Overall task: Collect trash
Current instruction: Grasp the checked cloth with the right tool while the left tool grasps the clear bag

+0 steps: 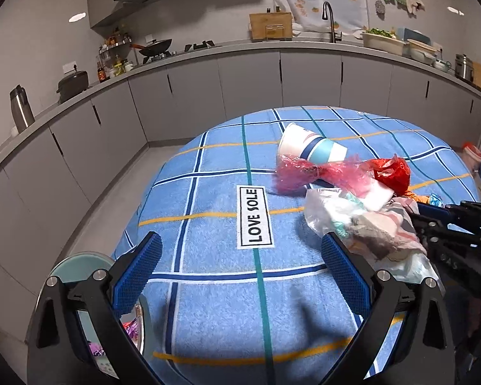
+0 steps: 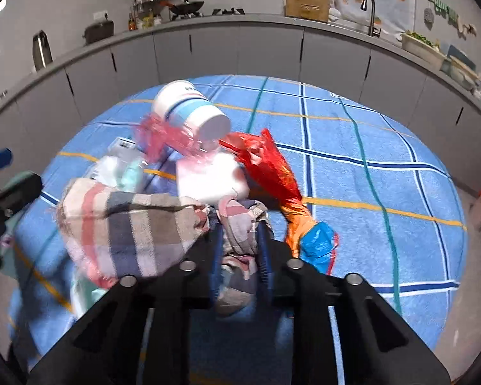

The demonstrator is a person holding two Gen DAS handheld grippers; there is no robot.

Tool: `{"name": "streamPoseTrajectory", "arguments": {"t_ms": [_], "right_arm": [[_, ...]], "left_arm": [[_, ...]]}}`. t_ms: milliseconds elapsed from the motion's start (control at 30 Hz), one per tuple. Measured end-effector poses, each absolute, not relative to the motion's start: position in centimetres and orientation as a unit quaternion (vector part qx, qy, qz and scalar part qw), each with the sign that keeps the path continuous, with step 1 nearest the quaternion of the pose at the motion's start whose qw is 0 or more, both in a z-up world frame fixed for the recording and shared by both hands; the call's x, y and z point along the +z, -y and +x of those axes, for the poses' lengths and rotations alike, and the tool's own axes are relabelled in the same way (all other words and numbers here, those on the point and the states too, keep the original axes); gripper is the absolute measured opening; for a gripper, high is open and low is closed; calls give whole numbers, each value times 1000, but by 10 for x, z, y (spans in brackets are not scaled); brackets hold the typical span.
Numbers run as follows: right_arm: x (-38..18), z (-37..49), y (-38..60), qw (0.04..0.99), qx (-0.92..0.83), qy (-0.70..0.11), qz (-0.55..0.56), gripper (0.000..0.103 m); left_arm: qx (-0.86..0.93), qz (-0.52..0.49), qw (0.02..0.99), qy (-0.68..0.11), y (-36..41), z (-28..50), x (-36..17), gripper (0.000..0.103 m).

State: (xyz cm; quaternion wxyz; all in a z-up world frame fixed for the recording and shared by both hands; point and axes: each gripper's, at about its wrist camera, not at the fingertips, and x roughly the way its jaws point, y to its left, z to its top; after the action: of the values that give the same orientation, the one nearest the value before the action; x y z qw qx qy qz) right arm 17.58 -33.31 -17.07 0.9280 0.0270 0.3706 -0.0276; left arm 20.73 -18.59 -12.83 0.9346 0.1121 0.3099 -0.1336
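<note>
Left wrist view: left gripper wide open, empty, over blue tablecloth; trash pile at two o'clock, paper cup behind.

Right wrist view: right gripper clamped on checked cloth; red wrapper at one o'clock, cup at eleven.

Even, slightly dim indoor light; ceiling-lamp glare upper left; heavy fisheye bending with black corners; motion blur on pink wrapper; soft shadows beneath fingers.

The pink wrapper was blurry. The checked cloth hid the clear bag at nine o'clock. The round dish was mostly hidden.
</note>
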Motion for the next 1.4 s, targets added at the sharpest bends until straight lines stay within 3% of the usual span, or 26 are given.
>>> {"name": "streamPoseTrajectory", "arguments": {"t_ms": [700, 1100, 1400], "right_arm": [[-106, 66, 376, 960, -94, -226, 134, 16], [-120, 58, 402, 954, -122, -229, 151, 16], [-133, 51, 397, 952, -122, -246, 136, 16]], "left_arm": [[-186, 111, 928, -304, 224, 175, -120, 97], [-201, 121, 923, -304, 273, 167, -114, 97], [-195, 138, 905, -352, 289, 176, -148, 97]]}}
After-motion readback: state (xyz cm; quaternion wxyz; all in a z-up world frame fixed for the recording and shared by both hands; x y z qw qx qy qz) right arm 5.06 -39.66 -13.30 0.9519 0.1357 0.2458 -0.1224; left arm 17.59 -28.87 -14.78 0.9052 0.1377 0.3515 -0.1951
